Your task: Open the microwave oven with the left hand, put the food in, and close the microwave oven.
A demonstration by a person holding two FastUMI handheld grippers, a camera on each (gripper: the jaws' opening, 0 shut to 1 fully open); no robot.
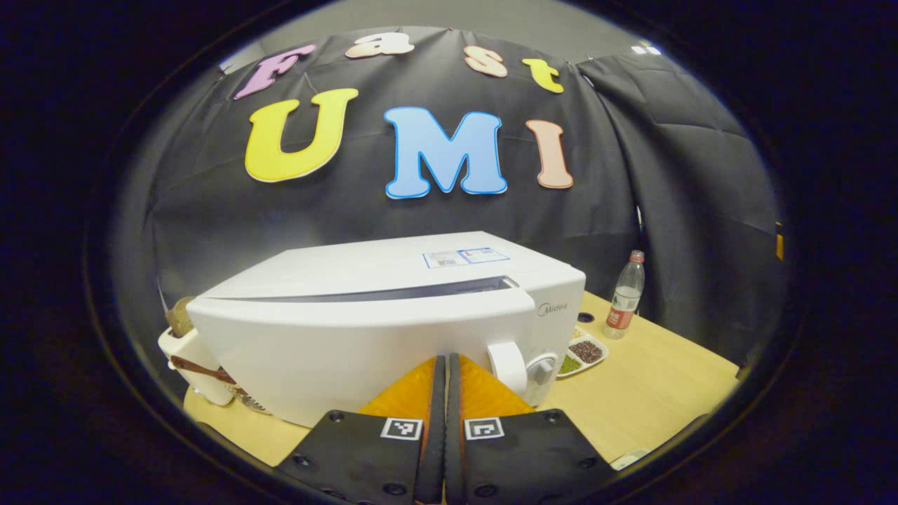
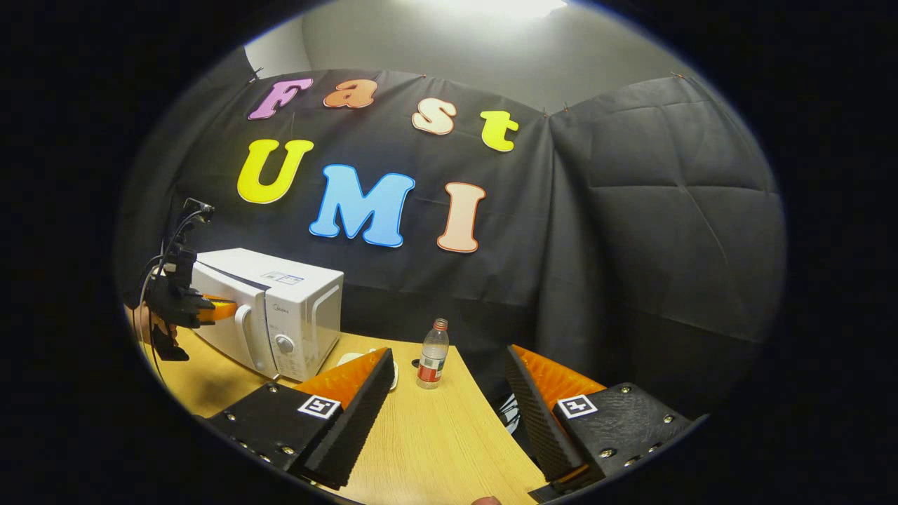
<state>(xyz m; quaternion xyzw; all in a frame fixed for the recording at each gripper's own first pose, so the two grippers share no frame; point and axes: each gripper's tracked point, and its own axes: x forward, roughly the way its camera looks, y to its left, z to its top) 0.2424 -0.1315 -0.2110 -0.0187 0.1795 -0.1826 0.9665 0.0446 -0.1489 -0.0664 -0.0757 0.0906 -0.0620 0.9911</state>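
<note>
In the left gripper view I see my left gripper [image 1: 445,365] clenched, its two fingers pressed flat together with nothing between them, tips right at the front of the white microwave oven [image 1: 393,315], just beside its vertical door handle [image 1: 508,367] and one round knob [image 1: 541,368]. The door looks closed. This view alone gives me a sectioned tray of food [image 1: 584,348] on the desk [image 1: 652,393] past the oven's right side, and a white appliance [image 1: 189,351] at the oven's left.

From the right gripper view, the right gripper [image 2: 449,393] stands released, fingers wide apart over the desk's near edge, holding nothing. I see the left gripper at the oven door, held by a hand [image 2: 144,322]. One plastic bottle [image 2: 432,354] stands near the desk's far edge, well apart from the oven.
</note>
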